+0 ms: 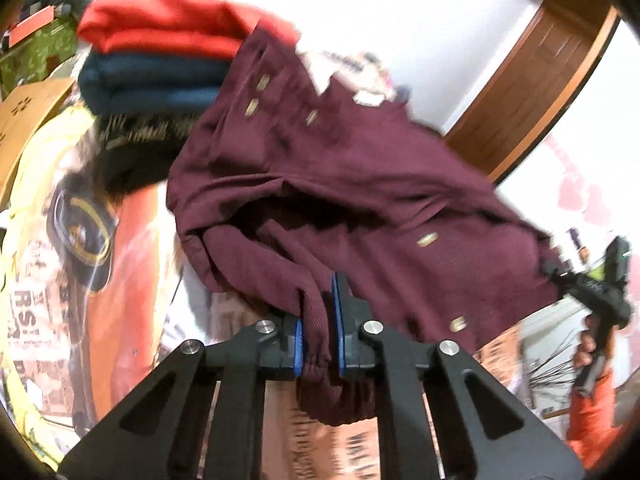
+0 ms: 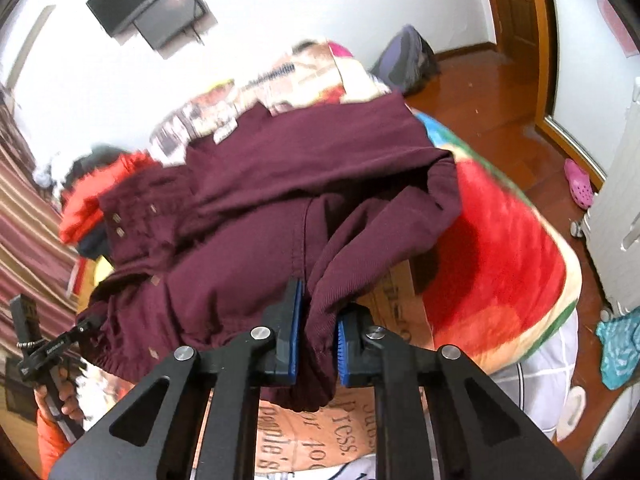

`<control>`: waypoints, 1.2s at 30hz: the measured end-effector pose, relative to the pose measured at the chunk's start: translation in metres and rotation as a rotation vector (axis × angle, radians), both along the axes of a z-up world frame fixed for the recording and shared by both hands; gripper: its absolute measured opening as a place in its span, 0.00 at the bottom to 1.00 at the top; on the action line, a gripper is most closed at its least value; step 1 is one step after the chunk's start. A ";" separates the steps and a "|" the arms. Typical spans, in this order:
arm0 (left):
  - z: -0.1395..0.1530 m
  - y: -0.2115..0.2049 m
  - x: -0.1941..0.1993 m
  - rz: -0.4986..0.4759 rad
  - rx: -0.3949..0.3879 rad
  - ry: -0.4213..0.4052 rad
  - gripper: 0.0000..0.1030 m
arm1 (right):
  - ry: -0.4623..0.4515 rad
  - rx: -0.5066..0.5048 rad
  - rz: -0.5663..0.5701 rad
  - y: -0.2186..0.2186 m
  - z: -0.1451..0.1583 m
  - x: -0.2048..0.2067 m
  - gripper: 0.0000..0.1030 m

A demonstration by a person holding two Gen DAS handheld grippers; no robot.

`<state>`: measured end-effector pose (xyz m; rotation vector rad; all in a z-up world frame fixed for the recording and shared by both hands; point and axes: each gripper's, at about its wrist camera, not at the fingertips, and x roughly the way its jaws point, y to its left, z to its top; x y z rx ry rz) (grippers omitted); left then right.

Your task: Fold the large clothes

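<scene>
Maroon jacket [image 1: 360, 184]: L hand-held gripper [image 1: 319, 332] & R hand-held gripper [image 2: 318, 332] both clamped on its cuffs.

A garment [image 1: 340, 184] is spread over a printed bedcover [image 2: 508, 256]. 1 cuff is clamped in the left gripper [image 1: 319, 340], another in the right gripper [image 2: 318, 336]. 3 folded items [image 1: 160, 68] are stacked behind the garment, at its left.

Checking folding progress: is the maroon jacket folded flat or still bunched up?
Bunched. The maroon jacket hangs in loose rumpled folds, pinched at its hem by both hand-held grippers.
</scene>
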<state>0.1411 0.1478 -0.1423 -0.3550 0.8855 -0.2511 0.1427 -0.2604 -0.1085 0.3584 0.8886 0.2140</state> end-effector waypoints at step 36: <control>0.067 0.028 0.197 0.125 0.064 -0.106 0.08 | -0.138 -0.029 0.092 0.024 0.054 0.200 0.10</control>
